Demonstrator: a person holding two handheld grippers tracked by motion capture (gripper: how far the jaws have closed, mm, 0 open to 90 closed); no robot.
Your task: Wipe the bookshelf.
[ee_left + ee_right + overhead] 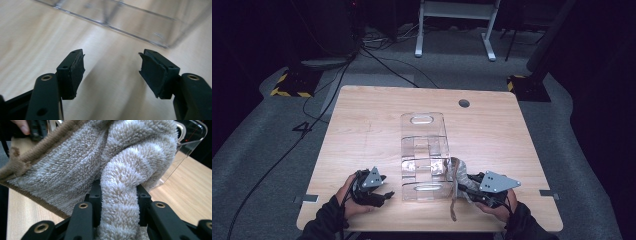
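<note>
Right gripper (118,195): jaws pinched tight on a thick fold of the beige fluffy terry towel with a brown hem (75,167); held at the table's near right
Left gripper (111,67): jaws spread wide, nothing between them; bare wood below
Towel: bunched just ahead of the right gripper, touching the near right corner of the clear acrylic tray (424,150); one end hangs toward the near edge of the light wooden table (362,125)
Tray: just beyond the left gripper

A wooden table (362,130) stands on grey carpet (257,150), cables (377,62) trailing behind it.
</note>
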